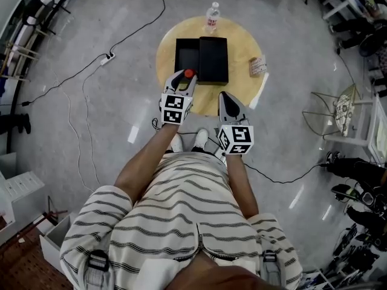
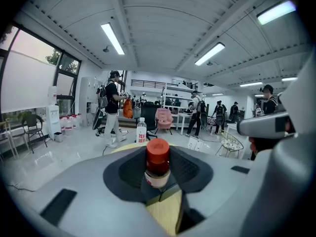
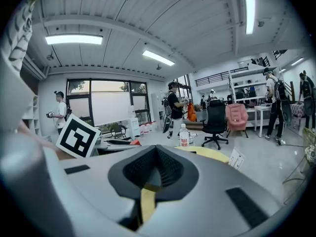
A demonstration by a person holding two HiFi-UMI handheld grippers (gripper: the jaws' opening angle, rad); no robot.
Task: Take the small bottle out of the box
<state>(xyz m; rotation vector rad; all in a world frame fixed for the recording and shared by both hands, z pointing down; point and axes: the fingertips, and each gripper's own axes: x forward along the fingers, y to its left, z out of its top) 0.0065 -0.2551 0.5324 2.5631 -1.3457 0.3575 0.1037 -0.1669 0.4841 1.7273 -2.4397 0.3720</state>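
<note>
A small bottle (image 1: 189, 74) with a red cap is clamped upright in my left gripper (image 1: 183, 81), just in front of the black box (image 1: 187, 56), near the front edge of the round yellow table (image 1: 242, 50). The box lies open, and its lid (image 1: 214, 59) rests beside it on the right. In the left gripper view the bottle (image 2: 157, 164) stands between the jaws, red cap up. My right gripper (image 1: 228, 103) hovers over the table's front edge, right of the left one. Its jaws (image 3: 155, 174) are shut with nothing between them.
A clear water bottle (image 1: 212, 17) stands at the table's far edge. A small white card (image 1: 259, 65) lies at the table's right side. Cables and a power strip (image 1: 107, 58) run across the floor on the left. A wire-frame chair (image 1: 338, 110) stands on the right. People walk in the background.
</note>
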